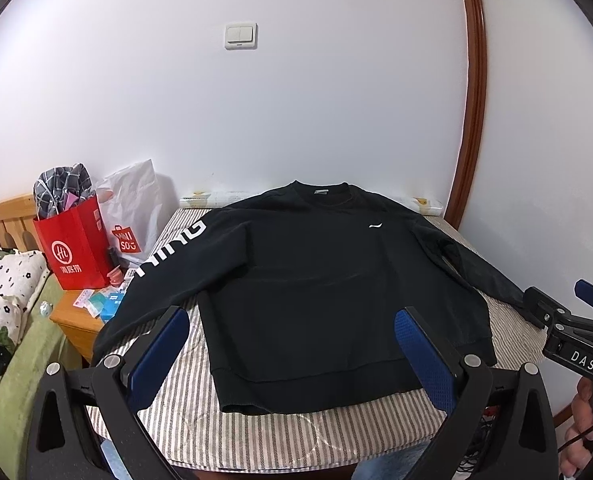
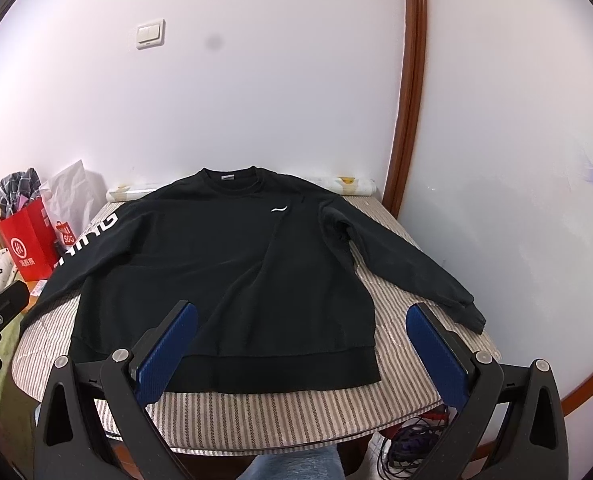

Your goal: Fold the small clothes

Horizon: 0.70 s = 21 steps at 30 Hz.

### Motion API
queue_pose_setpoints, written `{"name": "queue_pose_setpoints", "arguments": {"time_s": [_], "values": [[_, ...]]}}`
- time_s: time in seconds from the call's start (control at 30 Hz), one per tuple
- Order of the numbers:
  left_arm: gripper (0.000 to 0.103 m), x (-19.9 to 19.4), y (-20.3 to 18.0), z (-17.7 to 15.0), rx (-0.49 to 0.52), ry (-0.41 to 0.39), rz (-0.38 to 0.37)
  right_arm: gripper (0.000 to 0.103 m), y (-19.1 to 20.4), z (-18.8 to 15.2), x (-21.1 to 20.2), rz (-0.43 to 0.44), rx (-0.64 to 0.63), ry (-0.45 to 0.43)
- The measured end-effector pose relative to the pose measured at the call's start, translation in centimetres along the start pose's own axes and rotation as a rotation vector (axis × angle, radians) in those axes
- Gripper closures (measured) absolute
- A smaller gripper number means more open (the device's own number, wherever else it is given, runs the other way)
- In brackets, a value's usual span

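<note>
A black long-sleeved sweatshirt (image 1: 304,280) (image 2: 224,272) lies flat, front up, on a striped padded table (image 1: 280,428) (image 2: 296,412), collar toward the wall, both sleeves spread outward. White letters run down its left sleeve (image 1: 172,248) and a small white logo (image 2: 278,209) marks the chest. My left gripper (image 1: 292,324) hovers open above the hem, nothing between its blue pads. My right gripper (image 2: 302,320) also hangs open over the hem's right part. The right gripper (image 1: 564,304) shows at the edge of the left wrist view, by the right cuff.
A red paper bag (image 1: 76,248) and a white shopping bag (image 1: 132,208) stand on a wooden nightstand (image 1: 76,320) at the left. Bedding with a floral pillow (image 1: 0,292) lies further left. A white wall with a light switch (image 1: 240,36) and a brown door frame (image 1: 472,120) lies behind. Cables (image 2: 408,440) hang under the table.
</note>
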<state>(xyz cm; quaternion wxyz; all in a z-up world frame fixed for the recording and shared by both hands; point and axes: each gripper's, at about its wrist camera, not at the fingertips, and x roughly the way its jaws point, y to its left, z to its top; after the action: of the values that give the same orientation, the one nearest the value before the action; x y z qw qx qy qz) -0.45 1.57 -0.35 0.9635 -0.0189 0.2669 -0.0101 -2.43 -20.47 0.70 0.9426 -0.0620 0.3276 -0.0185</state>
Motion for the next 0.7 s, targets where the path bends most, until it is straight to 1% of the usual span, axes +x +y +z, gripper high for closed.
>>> {"name": "queue_pose_setpoints", "arguments": {"time_s": [0.7], "values": [[0.000,-0.06,0.36,-0.09,-0.008,-0.002,-0.006,0.000,0.16,-0.13,-0.40,0.002,0.022,-0.005]]}}
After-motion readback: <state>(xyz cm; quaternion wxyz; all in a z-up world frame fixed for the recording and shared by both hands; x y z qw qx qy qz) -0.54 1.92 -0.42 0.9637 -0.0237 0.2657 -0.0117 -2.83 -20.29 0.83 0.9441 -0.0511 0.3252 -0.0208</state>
